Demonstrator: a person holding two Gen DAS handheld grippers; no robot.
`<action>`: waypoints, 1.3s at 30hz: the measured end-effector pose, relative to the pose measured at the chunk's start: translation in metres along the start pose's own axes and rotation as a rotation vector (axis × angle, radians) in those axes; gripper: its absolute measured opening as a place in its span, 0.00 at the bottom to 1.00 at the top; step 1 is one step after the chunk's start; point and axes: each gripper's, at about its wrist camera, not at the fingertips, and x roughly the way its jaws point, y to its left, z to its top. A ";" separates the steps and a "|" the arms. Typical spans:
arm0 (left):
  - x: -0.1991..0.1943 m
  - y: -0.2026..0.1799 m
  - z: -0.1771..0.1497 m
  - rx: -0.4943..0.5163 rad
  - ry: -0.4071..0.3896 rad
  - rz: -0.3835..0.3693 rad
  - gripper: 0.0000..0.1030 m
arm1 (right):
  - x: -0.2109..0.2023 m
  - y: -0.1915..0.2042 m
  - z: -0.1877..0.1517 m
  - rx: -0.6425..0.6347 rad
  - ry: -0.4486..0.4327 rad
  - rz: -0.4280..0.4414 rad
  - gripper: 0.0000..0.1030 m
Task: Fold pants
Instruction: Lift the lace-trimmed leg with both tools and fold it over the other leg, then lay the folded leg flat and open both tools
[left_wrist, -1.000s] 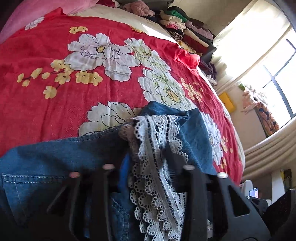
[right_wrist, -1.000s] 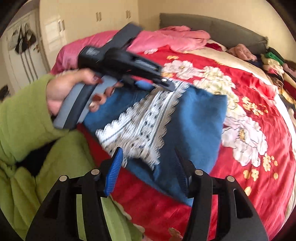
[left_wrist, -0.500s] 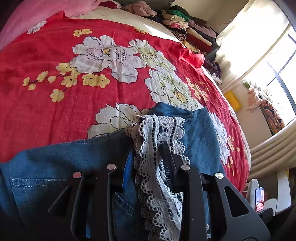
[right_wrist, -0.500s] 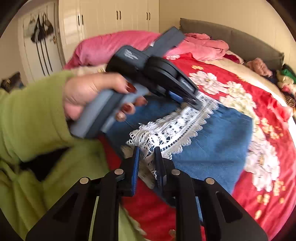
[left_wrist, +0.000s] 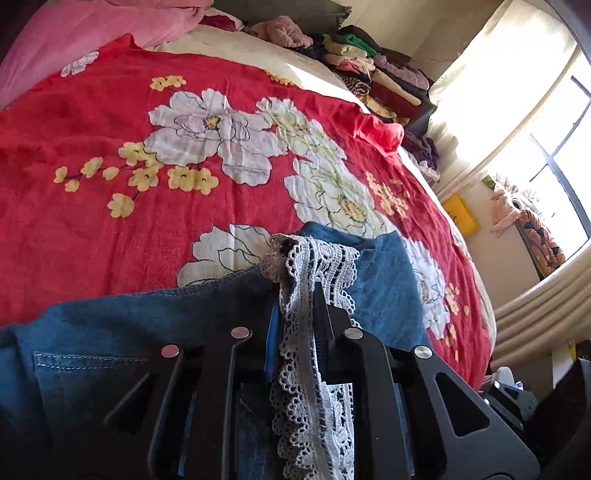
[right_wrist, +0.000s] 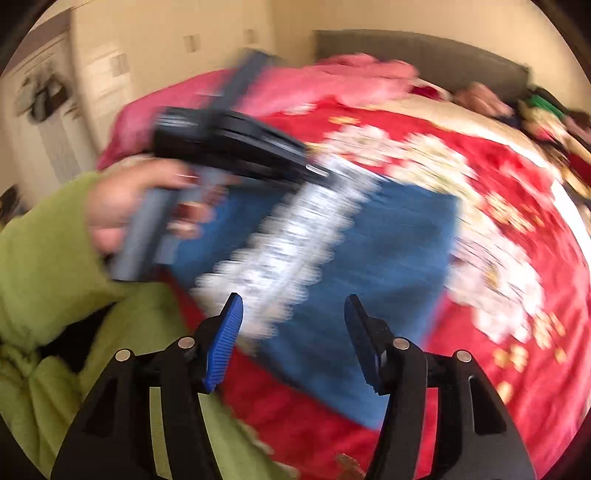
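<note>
Left wrist view: I look low along the jaws, close over the denim pants (left_wrist: 110, 332), across the bed (left_wrist: 92, 229) toward the window (left_wrist: 554, 155).
Right wrist view: I look down from further back, toward the headboard (right_wrist: 424, 51); blurred.
Shared: pants (right_wrist: 388, 258), lace trim (left_wrist: 314, 273), red floral bedspread.

red bedspread (left_wrist: 110, 229) beyond the jeans (left_wrist: 110, 332) lies open; clothes pile (left_wrist: 369, 70) blocks the far edge.
</note>
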 end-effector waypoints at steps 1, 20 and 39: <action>-0.003 -0.001 0.001 0.008 -0.009 0.011 0.09 | 0.005 -0.006 -0.004 0.008 0.031 -0.018 0.54; -0.052 -0.014 -0.017 0.072 -0.082 0.135 0.33 | -0.015 -0.016 -0.010 0.038 -0.025 -0.029 0.55; -0.018 -0.061 -0.115 0.297 0.180 0.100 0.12 | 0.012 -0.017 -0.031 0.062 0.111 -0.007 0.32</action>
